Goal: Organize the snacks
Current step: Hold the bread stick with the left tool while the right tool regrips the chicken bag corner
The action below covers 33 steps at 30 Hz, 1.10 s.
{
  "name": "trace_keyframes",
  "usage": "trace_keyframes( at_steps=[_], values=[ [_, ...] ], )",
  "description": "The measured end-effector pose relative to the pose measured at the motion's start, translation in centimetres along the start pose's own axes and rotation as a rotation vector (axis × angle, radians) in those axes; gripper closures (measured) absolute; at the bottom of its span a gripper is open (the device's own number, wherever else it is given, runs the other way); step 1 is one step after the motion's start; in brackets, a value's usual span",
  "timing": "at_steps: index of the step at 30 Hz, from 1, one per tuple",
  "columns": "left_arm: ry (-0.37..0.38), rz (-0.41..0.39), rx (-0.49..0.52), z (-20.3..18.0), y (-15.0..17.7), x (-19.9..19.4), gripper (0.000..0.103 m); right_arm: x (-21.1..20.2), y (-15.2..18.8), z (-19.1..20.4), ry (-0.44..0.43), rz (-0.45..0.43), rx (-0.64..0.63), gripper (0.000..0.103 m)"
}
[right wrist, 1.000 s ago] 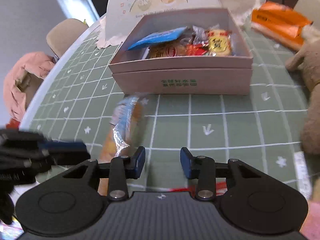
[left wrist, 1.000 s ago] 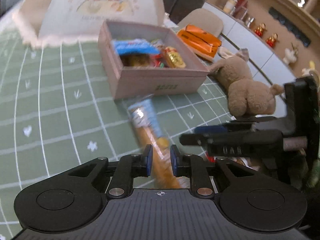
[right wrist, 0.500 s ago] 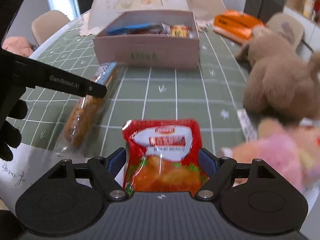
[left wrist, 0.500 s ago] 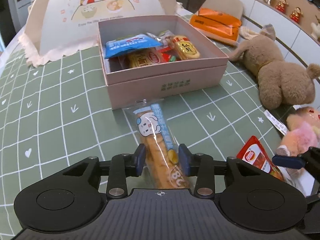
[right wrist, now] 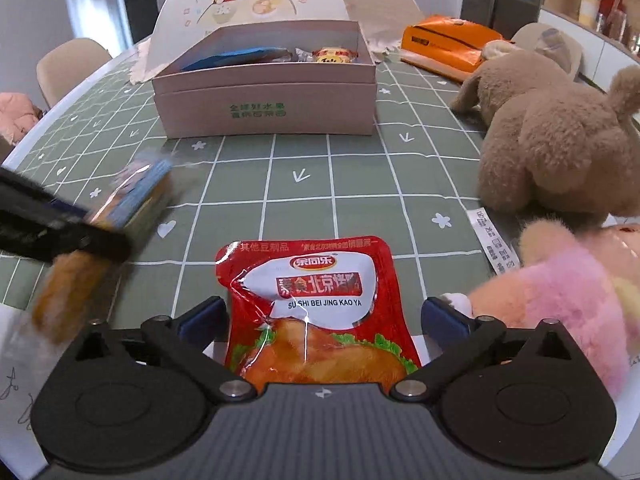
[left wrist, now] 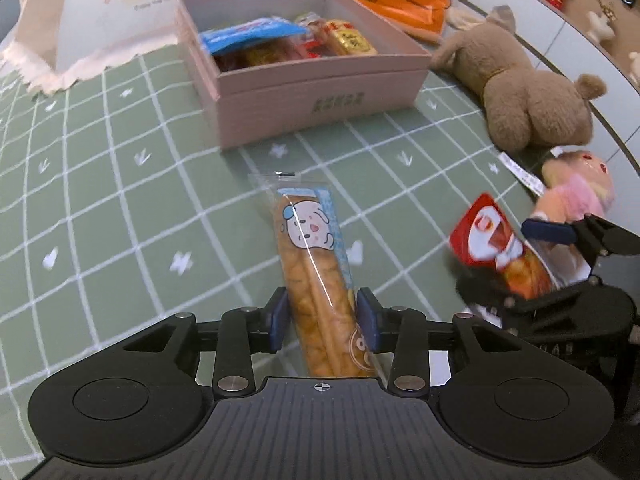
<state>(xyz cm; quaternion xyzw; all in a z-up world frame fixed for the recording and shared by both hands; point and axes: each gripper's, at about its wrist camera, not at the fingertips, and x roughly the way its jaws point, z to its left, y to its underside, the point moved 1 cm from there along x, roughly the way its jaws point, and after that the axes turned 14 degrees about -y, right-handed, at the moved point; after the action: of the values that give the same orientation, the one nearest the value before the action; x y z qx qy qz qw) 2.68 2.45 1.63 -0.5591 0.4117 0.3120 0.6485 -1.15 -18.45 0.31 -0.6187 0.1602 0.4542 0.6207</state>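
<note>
My left gripper [left wrist: 323, 318] is shut on a long clear snack stick pack [left wrist: 316, 256] with a cartoon face, held above the green tablecloth; the pack shows blurred in the right wrist view [right wrist: 120, 208]. My right gripper [right wrist: 322, 318] is open, its fingers on either side of a red pouch [right wrist: 316, 300] without squeezing it; the pouch also shows in the left wrist view [left wrist: 496, 244]. Ahead stands the open pink box [left wrist: 320, 92] [right wrist: 264, 96] holding several snacks.
A brown plush dog [left wrist: 524, 96] [right wrist: 556, 136] and a pink plush doll [left wrist: 576, 188] [right wrist: 572, 292] lie to the right. An orange pack [right wrist: 448, 44] and a dome food cover [right wrist: 256, 4] sit behind the box. White paper [right wrist: 16, 368] lies at the near left.
The left gripper has closed tighter on the snack stick pack and lifted it. The right gripper came to the red pouch with its jaws wide around it.
</note>
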Motion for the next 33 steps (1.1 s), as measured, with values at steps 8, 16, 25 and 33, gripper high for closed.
trace_keyframes(
  at_steps=[8,16,25,33],
  values=[
    [0.017,-0.018,-0.039,0.4,0.2,0.0,0.06,0.0,-1.1,-0.7,-0.073,0.09,-0.064,0.004],
    [0.022,-0.022,-0.073,0.6,0.2,0.1,0.062,-2.3,-2.4,0.1,-0.167,0.153,-0.063,0.055],
    [-0.004,-0.019,-0.072,0.1,-0.1,0.2,0.062,-5.6,-4.6,0.4,-0.231,0.046,-0.006,0.083],
    [-0.048,-0.014,-0.093,-0.5,-0.2,0.3,0.062,-6.2,-5.0,-0.4,-0.191,0.013,0.0,0.085]
  ],
)
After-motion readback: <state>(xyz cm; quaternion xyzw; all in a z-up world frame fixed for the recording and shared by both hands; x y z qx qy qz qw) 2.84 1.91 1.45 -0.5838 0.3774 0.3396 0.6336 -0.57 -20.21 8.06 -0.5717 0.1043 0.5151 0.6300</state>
